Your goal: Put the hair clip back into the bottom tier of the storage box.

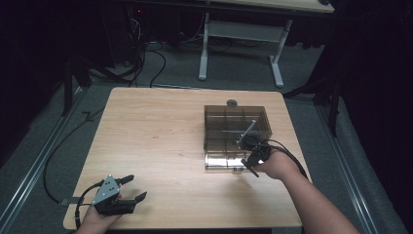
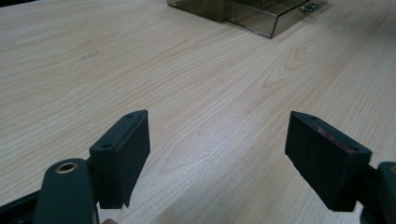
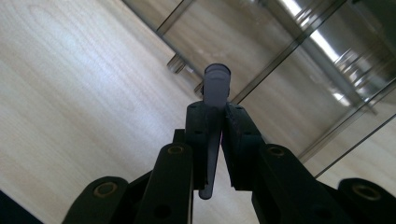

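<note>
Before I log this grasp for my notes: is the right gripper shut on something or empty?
Shut. The right gripper has both jaws pressed against a thin translucent tube beside the tinted compartment box.

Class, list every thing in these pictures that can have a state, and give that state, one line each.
left tongs: open, jaws wide apart, nothing between them, over bare table.
right tongs: shut on a thin pale tube, held over the box.
smoky clear box: lid open, lying flat on the near side; divided compartments exposed.
</note>
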The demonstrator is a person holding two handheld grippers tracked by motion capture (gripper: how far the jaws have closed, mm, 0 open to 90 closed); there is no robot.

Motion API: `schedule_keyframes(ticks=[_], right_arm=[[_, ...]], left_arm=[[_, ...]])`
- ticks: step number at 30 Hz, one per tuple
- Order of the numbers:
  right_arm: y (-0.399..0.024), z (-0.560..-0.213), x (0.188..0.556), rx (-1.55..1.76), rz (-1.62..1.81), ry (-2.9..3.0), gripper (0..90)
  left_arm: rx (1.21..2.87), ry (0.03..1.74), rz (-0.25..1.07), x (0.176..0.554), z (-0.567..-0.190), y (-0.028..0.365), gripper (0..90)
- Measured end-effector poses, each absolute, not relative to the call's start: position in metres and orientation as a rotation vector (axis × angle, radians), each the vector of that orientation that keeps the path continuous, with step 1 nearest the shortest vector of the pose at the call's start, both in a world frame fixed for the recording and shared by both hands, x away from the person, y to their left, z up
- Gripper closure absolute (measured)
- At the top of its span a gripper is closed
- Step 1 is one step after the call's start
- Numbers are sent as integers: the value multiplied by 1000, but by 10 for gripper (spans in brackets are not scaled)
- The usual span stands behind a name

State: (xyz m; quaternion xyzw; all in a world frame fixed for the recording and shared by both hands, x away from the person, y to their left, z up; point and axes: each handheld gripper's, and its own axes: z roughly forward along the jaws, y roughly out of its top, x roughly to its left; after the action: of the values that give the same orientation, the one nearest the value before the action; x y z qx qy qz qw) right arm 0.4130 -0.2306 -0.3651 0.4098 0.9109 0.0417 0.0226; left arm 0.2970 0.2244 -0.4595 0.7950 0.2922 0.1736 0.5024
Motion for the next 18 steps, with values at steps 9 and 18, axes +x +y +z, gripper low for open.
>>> schedule_keyframes(ticks=[9, 18], right_arm=[[-222, -367, 433, 1246, 134, 2836, 808], [-213, -368, 451, 1214, 146, 2846, 809]], left_arm=[[1918, 706, 416, 297, -460, 225, 226], [1920, 705, 411, 297, -460, 225, 226]])
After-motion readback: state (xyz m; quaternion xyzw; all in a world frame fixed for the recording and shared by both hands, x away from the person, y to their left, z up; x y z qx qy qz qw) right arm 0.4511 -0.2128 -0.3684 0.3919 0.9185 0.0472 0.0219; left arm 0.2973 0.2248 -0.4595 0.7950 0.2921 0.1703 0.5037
